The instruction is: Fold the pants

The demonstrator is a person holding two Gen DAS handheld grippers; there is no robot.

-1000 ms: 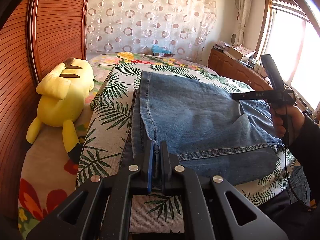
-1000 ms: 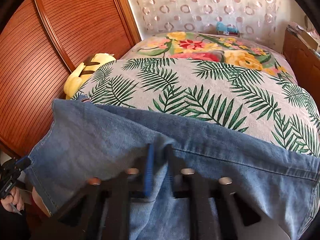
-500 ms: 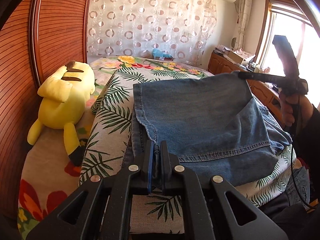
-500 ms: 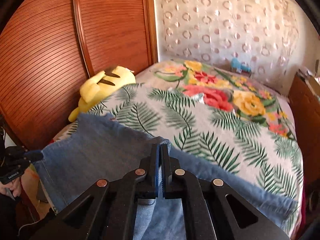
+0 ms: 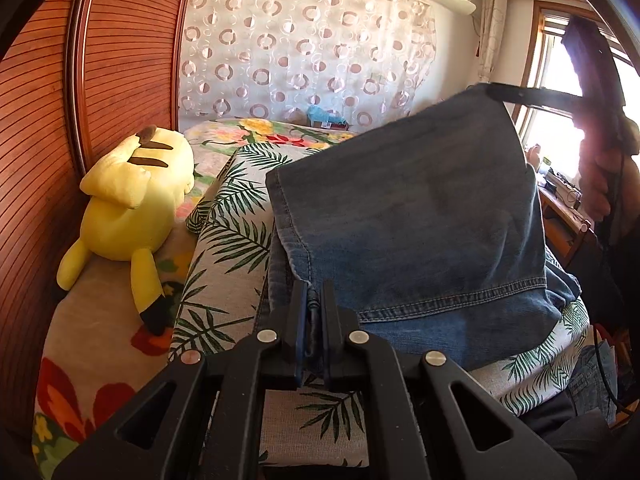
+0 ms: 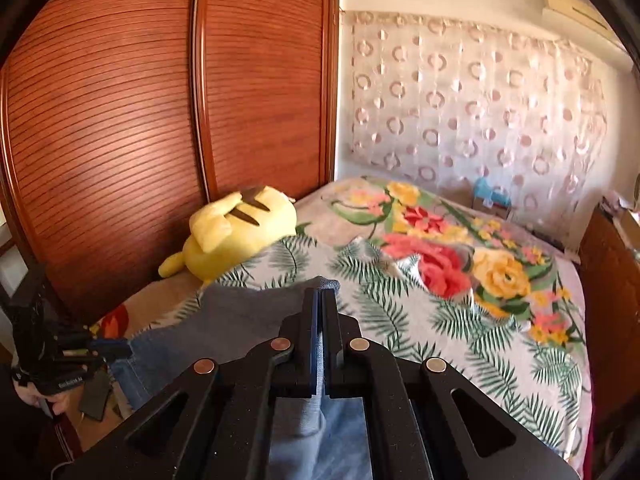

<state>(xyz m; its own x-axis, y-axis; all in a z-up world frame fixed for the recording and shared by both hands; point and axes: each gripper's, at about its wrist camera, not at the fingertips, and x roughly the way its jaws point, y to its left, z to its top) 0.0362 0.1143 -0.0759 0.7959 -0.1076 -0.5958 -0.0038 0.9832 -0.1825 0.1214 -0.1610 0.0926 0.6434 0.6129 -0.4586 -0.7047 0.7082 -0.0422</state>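
Right now the left gripper [image 5: 314,308] sits low at the near edge of the bed, its jaws clamped tight on a bunched corner of the denim pants [image 5: 408,216], dark fabric squeezed between the blue pads. Across from it, high on the right of the left wrist view, the right gripper [image 5: 490,90] is held up in the person's right hand [image 5: 606,184], its jaws pressed together on the far corner of the pants, so that a broad panel of denim hangs lifted and slanted between the two grippers above the rest of the garment. From the right wrist view the same pinch shows close up: a grey-blue fold of denim [image 6: 256,308] pokes out between the closed fingers [image 6: 330,320] and more cloth drapes beneath the tool. The lower layers of the pants lie on the leaf-print cover [image 5: 236,236] that is spread over the flowered bedspread [image 6: 436,240]. A yellow plush toy [image 5: 132,204] lies on its front beside the cover, against the slatted wooden wardrobe doors [image 6: 140,128]. A sheer curtain with ring patterns [image 5: 304,52] hangs behind the bed, and a bright window [image 5: 560,120] stands to the right
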